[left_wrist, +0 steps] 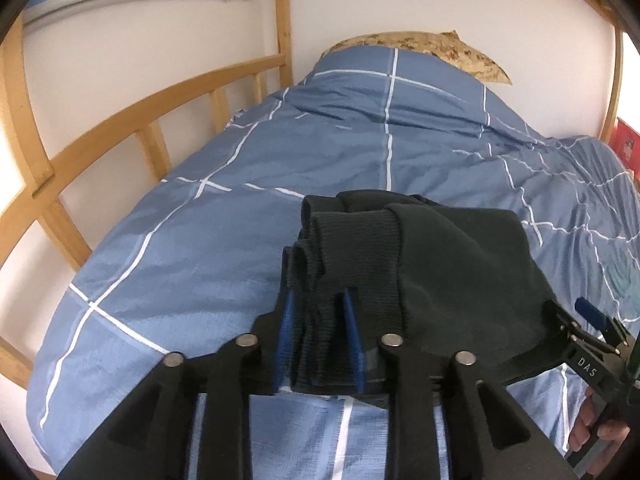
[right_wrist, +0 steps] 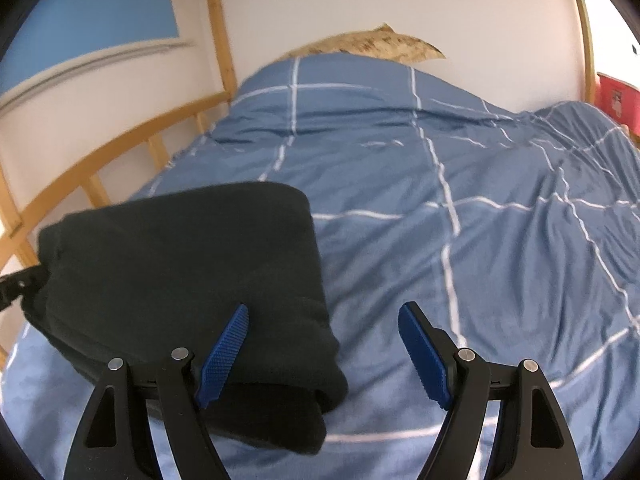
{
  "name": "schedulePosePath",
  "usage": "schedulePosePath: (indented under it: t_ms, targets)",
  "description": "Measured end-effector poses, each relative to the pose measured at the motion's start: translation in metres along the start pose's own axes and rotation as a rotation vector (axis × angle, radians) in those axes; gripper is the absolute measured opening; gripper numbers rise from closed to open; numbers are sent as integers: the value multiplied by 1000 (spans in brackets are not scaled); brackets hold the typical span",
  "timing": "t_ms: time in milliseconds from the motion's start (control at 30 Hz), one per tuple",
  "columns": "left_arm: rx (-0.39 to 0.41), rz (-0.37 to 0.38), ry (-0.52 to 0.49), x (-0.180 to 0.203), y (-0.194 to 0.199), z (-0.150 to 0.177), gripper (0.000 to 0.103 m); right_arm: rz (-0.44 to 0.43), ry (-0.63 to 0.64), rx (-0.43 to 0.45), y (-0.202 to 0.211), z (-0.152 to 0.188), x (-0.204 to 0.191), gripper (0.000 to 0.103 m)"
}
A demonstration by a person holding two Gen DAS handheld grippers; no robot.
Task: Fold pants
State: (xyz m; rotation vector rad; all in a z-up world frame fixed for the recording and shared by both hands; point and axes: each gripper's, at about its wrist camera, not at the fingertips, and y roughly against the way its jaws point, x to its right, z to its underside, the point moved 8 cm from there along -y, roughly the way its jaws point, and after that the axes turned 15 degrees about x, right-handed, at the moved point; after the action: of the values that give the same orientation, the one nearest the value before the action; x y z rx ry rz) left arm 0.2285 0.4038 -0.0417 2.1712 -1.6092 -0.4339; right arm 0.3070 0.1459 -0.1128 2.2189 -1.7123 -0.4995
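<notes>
1. The bed, covered by a blue duvet with a white grid of lines [left_wrist: 248, 168], fills both views. A pale wooden rail [left_wrist: 120, 120] runs along its left side, and a mottled tan pillow [left_wrist: 452, 54] sits at the head, against the white wall.

2. The dark, nearly black knit pants [right_wrist: 180, 264] lie near the foot edge of the bed as a thick bundle of several layers. Its ribbed cuffs or waistband [left_wrist: 352, 240] are stacked at the left end. We judge the fold largely done, with the bundle's long axis running left to right along the foot edge.

3. Our left tongs [left_wrist: 318, 340] are clamped on the ribbed end of the pants, with fabric pressed between the blue pads. The bundle extends rightward from this grip.

4. Our right tongs [right_wrist: 322, 354] stand wide apart and hold nothing. The left blue pad [right_wrist: 224, 350] rests at the upper surface of the bundle's right end, and the other pad hangs over bare duvet.

5. The relation that matters: the pants lie to the left of the right tongs, only half within their gap. The right hand is nearer the free end, so it would need to shift left before closing, or simply draw away if the fold is to be left as it is. A slack layer could slip out if the left tongs let go unevenly.
</notes>
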Motion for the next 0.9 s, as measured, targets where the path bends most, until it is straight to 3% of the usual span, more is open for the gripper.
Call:
schedulePosePath:
  t_ms: [67,167,267,367,667,900]
  targets:
    - [56,-27,1,1,13,-6,43,22,0,-4,5,1,6,78]
    - [165,-71,-26,4,41,-17,62,47,-6,79,30,-12,16,78]
    - [240,-74,-70,18,75,-21,71,46,-14,168,61,-29,25,79]
    - [261,-51,-95,36,102,-18,84,11,-15,217,92,-41,33,91]
    - [302,57,-125,108,175,13,101,-33,108,283,180,-36,69,96]
    - [330,102,-151,155,217,30,103,-30,114,274,234,-20,108,97]
